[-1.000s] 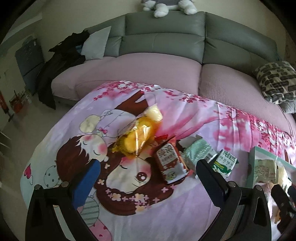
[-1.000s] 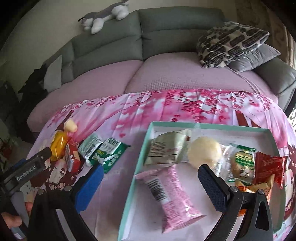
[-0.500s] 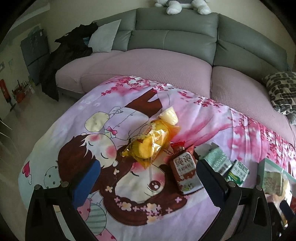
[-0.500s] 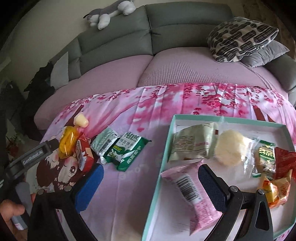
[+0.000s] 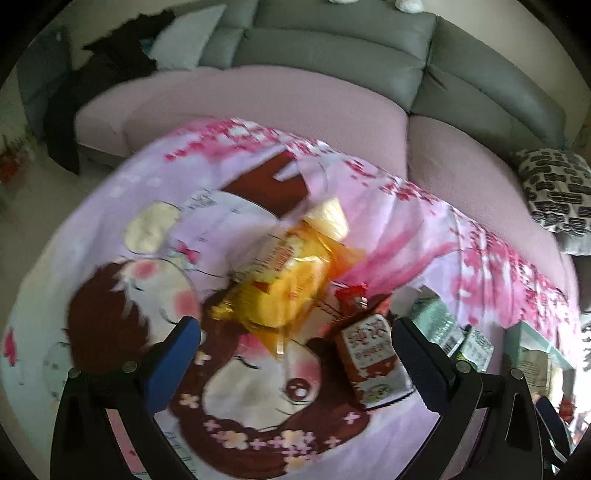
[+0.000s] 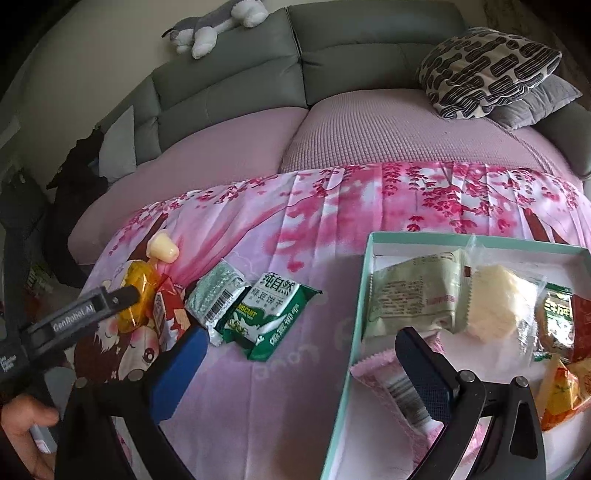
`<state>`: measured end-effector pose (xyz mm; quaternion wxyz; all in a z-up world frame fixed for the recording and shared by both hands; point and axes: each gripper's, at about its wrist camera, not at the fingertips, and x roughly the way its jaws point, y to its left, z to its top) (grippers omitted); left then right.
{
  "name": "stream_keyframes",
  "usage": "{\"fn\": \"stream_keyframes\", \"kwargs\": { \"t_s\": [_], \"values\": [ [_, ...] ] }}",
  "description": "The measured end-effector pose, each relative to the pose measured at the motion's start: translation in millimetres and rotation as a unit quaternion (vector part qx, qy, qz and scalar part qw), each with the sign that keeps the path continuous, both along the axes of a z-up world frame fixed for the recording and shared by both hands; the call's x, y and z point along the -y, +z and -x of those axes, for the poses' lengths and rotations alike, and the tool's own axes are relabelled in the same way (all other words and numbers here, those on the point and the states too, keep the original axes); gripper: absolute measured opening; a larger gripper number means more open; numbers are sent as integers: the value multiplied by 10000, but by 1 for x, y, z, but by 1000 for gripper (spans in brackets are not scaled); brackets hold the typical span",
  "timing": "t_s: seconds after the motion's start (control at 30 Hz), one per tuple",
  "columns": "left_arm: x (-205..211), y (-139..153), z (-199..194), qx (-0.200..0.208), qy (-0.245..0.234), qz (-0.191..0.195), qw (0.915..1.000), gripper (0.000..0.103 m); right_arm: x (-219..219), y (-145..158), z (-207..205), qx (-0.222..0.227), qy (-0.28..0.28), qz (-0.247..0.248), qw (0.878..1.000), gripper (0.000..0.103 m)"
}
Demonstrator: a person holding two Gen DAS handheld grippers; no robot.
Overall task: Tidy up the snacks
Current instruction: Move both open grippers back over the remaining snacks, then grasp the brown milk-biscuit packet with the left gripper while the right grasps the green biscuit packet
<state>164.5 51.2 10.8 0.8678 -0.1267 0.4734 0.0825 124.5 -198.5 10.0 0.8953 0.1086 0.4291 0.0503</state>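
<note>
Loose snacks lie on the pink cartoon blanket (image 5: 122,280): a yellow packet (image 5: 284,291), a jelly cup (image 5: 328,218), a red-and-white packet (image 5: 369,354), a silver-green packet (image 6: 218,295) and a green biscuit packet (image 6: 266,317). My left gripper (image 5: 295,354) is open just in front of the yellow packet, holding nothing. My right gripper (image 6: 303,369) is open and empty, straddling the left rim of the teal box (image 6: 354,332). In the box lie a pale green packet (image 6: 417,295), a cream bun (image 6: 498,306) and a pink packet (image 6: 399,391).
A grey sofa with a pink cover (image 6: 369,136) runs behind the blanket, with a patterned cushion (image 6: 487,70) and a plush toy (image 6: 218,26) on it. Dark clothes (image 5: 92,92) hang at the far left. A hand (image 6: 22,424) holds the left gripper.
My left gripper has come down and closer to the yellow packet. My right gripper has drifted left, so the box now sits further right in its view. Both stayed open.
</note>
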Motion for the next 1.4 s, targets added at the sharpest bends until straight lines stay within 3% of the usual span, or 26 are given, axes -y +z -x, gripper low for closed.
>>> {"fn": "stream_keyframes", "kwargs": {
  "t_s": [0.27, 0.4, 0.47, 0.53, 0.83, 0.97, 1.17, 1.27, 1.4],
  "values": [
    [18, -29, -12, -368, -303, 591, 9971, 103, -24, -4, -20, -68, 157, 255, 9995, 86],
    [24, -40, -13, -492, -332, 698, 9958, 96, -36, -10, -26, -107, 299, 397, 9987, 83],
    [26, -44, -14, -557, -393, 763, 9948, 90, -40, -13, -28, -143, 354, 448, 9983, 76],
    [27, -47, -16, -598, -449, 733, 9945, 84, -42, -16, -30, -171, 387, 484, 9979, 76],
    [21, -46, -14, -633, -459, 688, 9946, 83, -48, -32, -44, -403, 383, 669, 9962, 76],
    [22, -45, -14, -750, -447, 481, 9950, 83, -49, -37, -51, -506, 328, 687, 9958, 76],
    [16, -48, -11, -794, -414, 680, 9937, 83, -49, -39, -55, -639, 322, 724, 9948, 76],
    [16, -50, -11, -822, -454, 648, 9935, 83, -49, -36, -51, -639, 335, 855, 9937, 70],
    [18, -49, -10, -838, -510, 682, 9928, 75, -45, -36, -50, -714, 252, 794, 9940, 69]
  ]
}}
